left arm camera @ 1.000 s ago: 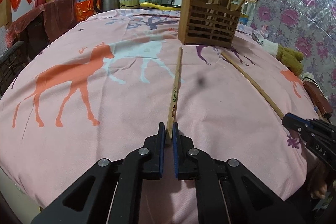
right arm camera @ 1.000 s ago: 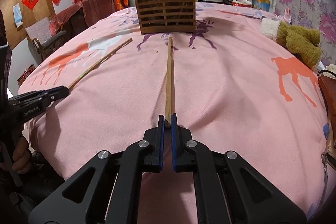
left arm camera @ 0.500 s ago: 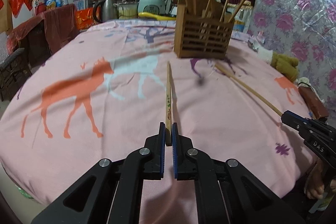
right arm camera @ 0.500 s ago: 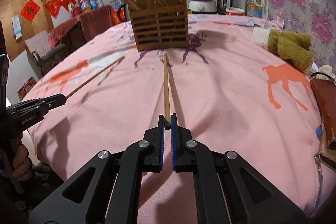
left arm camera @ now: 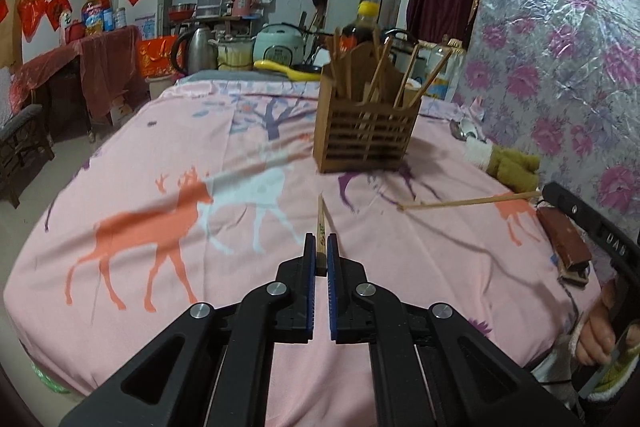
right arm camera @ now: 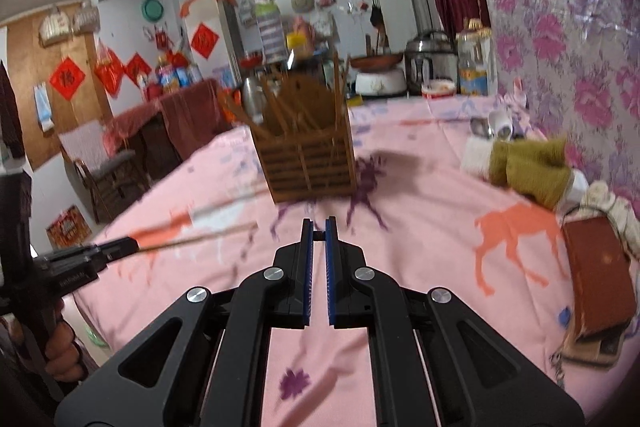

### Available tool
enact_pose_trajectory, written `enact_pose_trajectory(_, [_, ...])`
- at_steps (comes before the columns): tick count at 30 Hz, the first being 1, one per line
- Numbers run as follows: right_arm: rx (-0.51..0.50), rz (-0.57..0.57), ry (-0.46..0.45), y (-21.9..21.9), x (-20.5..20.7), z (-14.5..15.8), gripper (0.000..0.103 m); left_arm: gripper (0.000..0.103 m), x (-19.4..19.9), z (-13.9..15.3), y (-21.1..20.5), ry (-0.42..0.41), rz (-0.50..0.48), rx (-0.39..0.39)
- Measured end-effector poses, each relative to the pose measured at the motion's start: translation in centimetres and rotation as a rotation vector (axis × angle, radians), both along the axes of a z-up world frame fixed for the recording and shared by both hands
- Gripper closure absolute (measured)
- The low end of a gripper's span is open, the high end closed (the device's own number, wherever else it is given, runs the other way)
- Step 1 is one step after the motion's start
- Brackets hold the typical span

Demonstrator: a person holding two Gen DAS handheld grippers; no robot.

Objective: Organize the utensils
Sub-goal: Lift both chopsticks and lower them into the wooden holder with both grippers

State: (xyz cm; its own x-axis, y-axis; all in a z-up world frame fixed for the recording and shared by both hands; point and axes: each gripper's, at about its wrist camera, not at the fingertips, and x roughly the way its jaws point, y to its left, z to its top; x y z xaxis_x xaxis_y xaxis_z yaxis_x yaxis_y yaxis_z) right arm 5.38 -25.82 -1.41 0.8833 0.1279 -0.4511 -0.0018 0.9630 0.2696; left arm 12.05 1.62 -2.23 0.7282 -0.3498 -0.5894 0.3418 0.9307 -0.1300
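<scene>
A wooden slatted utensil holder [left arm camera: 366, 131] with several chopsticks stands at the far middle of the pink table; it also shows in the right wrist view [right arm camera: 310, 155]. My left gripper [left arm camera: 320, 247] is shut on a chopstick [left arm camera: 320, 223] that points forward, lifted off the cloth. My right gripper [right arm camera: 319, 231] is shut on a second chopstick, seen end-on as a small dark stub [right arm camera: 319, 235]; in the left wrist view that chopstick [left arm camera: 468, 202] is held level above the table at the right. The left gripper's chopstick shows blurred in the right wrist view [right arm camera: 200, 241].
A pink deer-print cloth [left arm camera: 160, 219] covers the table. A green-brown sock toy [right arm camera: 528, 167] and a brown wallet [right arm camera: 600, 279] lie at the right. Kettle, rice cookers and bottles stand behind the table. A flowered wall is close on the right.
Both grippers have lifted their chopsticks off the cloth and raised them. The views have tilted up, and the holder now looks nearer.
</scene>
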Motion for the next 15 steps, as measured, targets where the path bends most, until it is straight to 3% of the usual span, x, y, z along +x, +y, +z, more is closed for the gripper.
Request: enact_pose_trajectory(15, [-0.012,0.03,-0.079,0.4,0.3,3.6,0.097,0.097,0.9,7.0,-2.3,-0.071,-0.088,-0.014])
